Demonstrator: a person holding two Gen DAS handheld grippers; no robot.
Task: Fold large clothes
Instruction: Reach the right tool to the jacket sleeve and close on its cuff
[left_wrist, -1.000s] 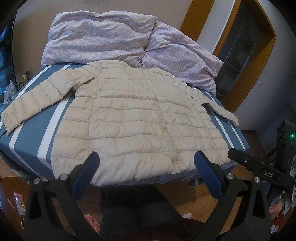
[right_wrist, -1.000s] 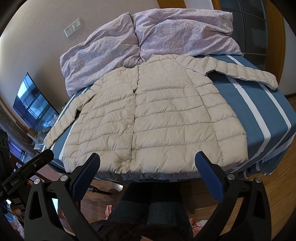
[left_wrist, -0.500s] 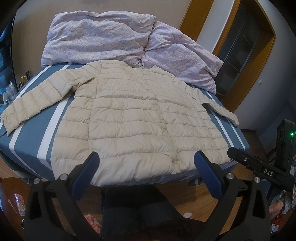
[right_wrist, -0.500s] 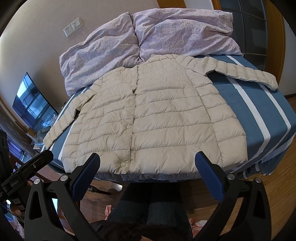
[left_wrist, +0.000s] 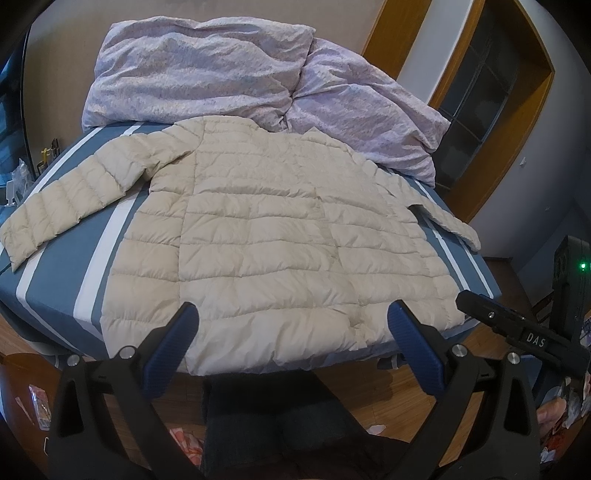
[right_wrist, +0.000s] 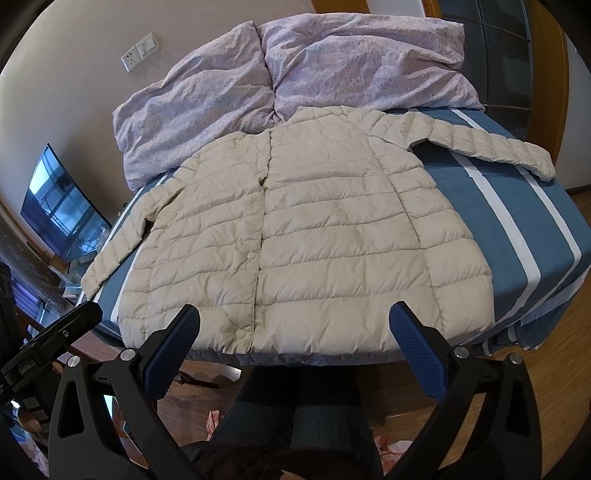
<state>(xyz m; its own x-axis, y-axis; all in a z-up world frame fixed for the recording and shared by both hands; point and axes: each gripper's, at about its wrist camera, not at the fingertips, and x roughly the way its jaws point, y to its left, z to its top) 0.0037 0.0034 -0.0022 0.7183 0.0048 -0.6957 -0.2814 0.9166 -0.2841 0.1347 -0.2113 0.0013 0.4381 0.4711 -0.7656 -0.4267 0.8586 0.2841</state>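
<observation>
A cream quilted puffer jacket lies flat, front up and buttoned, on the blue bed with white stripes; it also shows in the right wrist view. Both sleeves are spread out to the sides. Its hem lies along the bed's near edge. My left gripper is open and empty, held just short of the hem. My right gripper is open and empty, also just before the hem. The right gripper's body shows at the right of the left wrist view.
A crumpled lilac duvet is piled at the head of the bed. A television stands at the left, a wooden door frame at the right. The person's legs and wooden floor lie below the bed edge.
Almost nothing has changed; the views have shifted very slightly. Both grippers stay open before the hem.
</observation>
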